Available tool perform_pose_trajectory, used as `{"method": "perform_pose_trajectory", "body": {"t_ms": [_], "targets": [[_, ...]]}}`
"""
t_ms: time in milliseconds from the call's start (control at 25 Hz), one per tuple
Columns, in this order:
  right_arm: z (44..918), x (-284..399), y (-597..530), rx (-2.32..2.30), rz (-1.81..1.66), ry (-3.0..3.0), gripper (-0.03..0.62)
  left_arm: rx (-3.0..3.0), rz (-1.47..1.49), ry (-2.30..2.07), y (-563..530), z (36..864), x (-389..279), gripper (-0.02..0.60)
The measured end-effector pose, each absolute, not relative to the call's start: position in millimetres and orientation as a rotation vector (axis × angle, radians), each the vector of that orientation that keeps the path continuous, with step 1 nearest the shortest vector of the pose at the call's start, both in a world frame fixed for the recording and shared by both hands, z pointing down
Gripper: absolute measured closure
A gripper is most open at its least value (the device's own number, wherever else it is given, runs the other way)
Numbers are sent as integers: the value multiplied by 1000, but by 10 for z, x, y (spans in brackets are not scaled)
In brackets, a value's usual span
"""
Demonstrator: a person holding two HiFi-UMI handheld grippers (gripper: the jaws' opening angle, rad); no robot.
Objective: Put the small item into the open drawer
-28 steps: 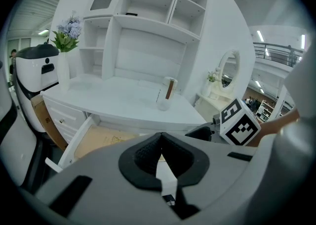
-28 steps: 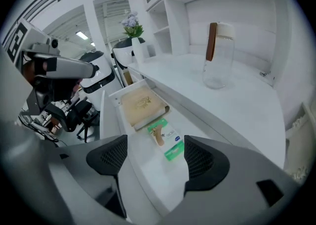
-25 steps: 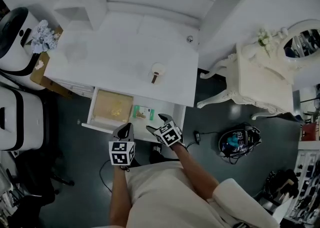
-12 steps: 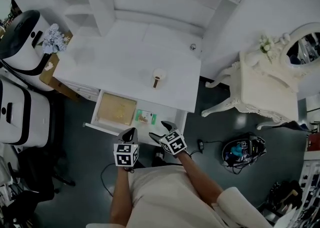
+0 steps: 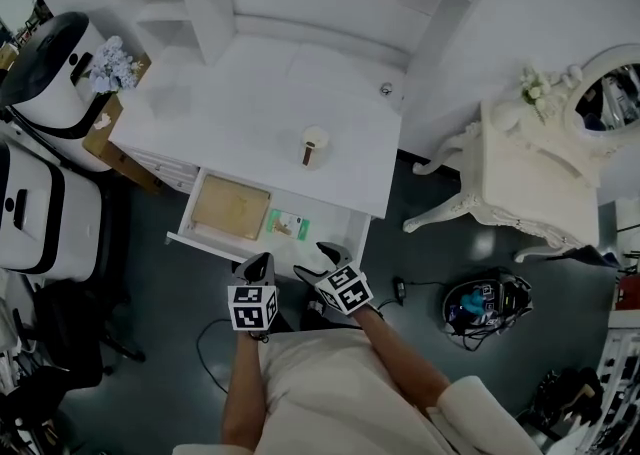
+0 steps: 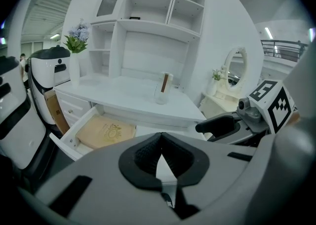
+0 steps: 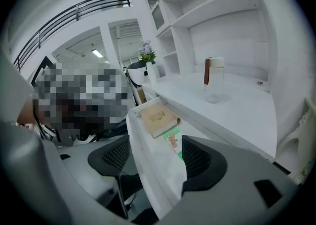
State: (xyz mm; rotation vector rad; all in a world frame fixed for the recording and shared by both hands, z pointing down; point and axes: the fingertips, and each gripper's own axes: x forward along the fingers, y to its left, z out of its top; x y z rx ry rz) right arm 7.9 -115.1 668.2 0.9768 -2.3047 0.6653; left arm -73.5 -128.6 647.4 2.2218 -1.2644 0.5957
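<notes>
We are holding our left gripper (image 6: 160, 142) clenched, empty. Only its own view is showing our right gripper (image 7: 150, 157) closing astride the drawer front (image 7: 137, 137), not touching it.

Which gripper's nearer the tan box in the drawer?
Left. Left gripper, fingers shut, is just in front of the flat tan box; right gripper, fingers closing astride the white drawer's front, is further right.

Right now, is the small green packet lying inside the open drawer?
Yes, the head view shows the green packet lying flat on the bottom of the open drawer, just right of the tan box.
</notes>
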Motion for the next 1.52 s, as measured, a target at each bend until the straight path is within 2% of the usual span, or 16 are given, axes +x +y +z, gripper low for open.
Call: {"method": "perform_pose_trajectory", "body": {"t_ms": [320,880,1160,1520], "targets": [[6675,98,-1091,999,663,-2325,303,2215,586,-1281,-1154,6479,-717,565],[6660,201,-1222,1113,681,-2289,452,2224,604,-1306,-1212,6439,-815,565],[6662,345,-1295,1202,709,-2256,561,2229,613,-1301,-1226,6439,-807,565],[6708,340,-1251,1164,715,-2246,569,2227,610,-1296,-1213,6438,-769,566]]}}
